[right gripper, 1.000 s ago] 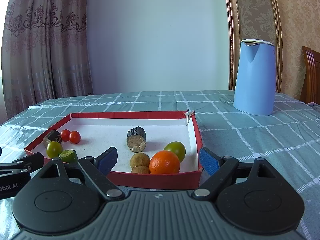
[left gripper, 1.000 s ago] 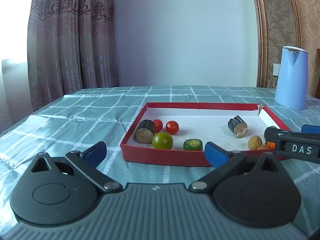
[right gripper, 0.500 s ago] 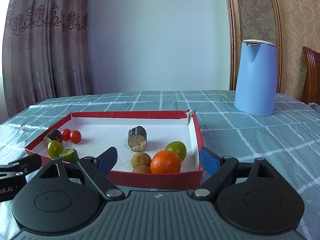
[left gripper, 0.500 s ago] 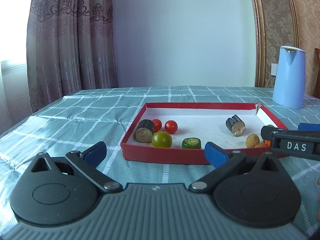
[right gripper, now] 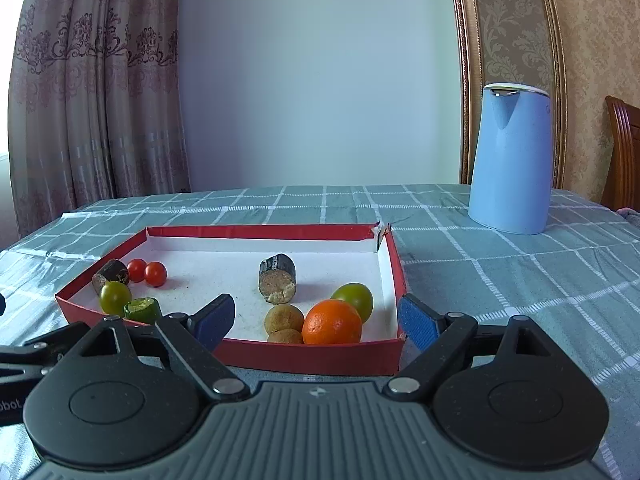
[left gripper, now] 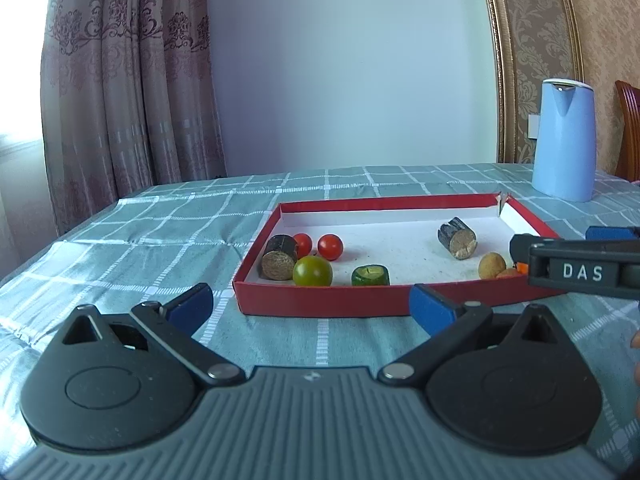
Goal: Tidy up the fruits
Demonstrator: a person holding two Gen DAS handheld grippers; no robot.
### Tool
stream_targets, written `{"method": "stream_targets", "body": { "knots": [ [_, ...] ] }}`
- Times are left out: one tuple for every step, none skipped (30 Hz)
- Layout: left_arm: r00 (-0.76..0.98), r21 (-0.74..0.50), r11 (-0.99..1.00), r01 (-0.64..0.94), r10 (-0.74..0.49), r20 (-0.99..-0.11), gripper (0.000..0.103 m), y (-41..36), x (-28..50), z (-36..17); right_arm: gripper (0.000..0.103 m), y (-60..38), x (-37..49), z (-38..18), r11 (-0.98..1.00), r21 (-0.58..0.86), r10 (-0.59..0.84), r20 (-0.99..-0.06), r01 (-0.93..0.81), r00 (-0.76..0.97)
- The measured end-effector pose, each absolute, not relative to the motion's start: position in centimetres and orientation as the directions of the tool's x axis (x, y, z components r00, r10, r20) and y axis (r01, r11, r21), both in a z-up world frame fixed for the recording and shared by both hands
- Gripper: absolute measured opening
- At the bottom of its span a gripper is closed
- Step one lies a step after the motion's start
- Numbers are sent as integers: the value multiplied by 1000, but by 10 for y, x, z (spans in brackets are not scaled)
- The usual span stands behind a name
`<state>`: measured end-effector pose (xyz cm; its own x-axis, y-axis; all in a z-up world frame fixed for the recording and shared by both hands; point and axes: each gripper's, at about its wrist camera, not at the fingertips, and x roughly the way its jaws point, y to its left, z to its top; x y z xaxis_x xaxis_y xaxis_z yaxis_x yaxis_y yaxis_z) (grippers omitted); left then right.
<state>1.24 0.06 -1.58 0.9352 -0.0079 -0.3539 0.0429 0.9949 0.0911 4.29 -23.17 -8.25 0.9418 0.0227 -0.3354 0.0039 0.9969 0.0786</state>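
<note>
A red tray (left gripper: 320,306) (right gripper: 312,358) with a white floor lies on the checked cloth. Its left end holds two cherry tomatoes (left gripper: 330,247) (right gripper: 155,273), a green tomato (left gripper: 312,271) (right gripper: 115,296), a cut green piece (left gripper: 370,275) (right gripper: 142,309) and a dark log-like piece (left gripper: 279,257). Toward the right lie another log piece (right gripper: 277,283), two small tan fruits (right gripper: 284,318), an orange (right gripper: 332,322) and a second green tomato (right gripper: 354,296). My left gripper (left gripper: 310,308) and right gripper (right gripper: 316,316) hover before the tray's near wall, both open and empty.
A light blue kettle (right gripper: 510,160) stands on the table at the back right. A wooden chair (right gripper: 622,152) shows at the far right edge. Curtains hang on the left behind the table. The right gripper's side (left gripper: 582,268) crosses the left wrist view.
In the left wrist view the tray and kettle have slid slightly left. The right wrist view is unchanged.
</note>
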Motion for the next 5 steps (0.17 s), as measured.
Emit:
{"method": "stream_targets", "body": {
  "knots": [
    [936,93,995,47,-11,-352,103,0,11,-16,89,-232,42,-83,997,81,26,-338,2,941],
    [938,93,995,46,-11,-348,103,1,9,-16,89,-233,41,-83,996,85,33,-343,-4,939],
    [939,93,995,45,-10,-345,103,1,7,-16,89,-234,39,-83,996,90,41,-349,-10,936],
    [937,98,994,50,-13,-348,103,1,6,-17,89,-236,37,-84,995,98,50,-356,-16,933],
    [935,102,993,59,-19,-355,103,1,6,-17,89,-237,34,-85,994,105,60,-364,-23,929]
  ]
}}
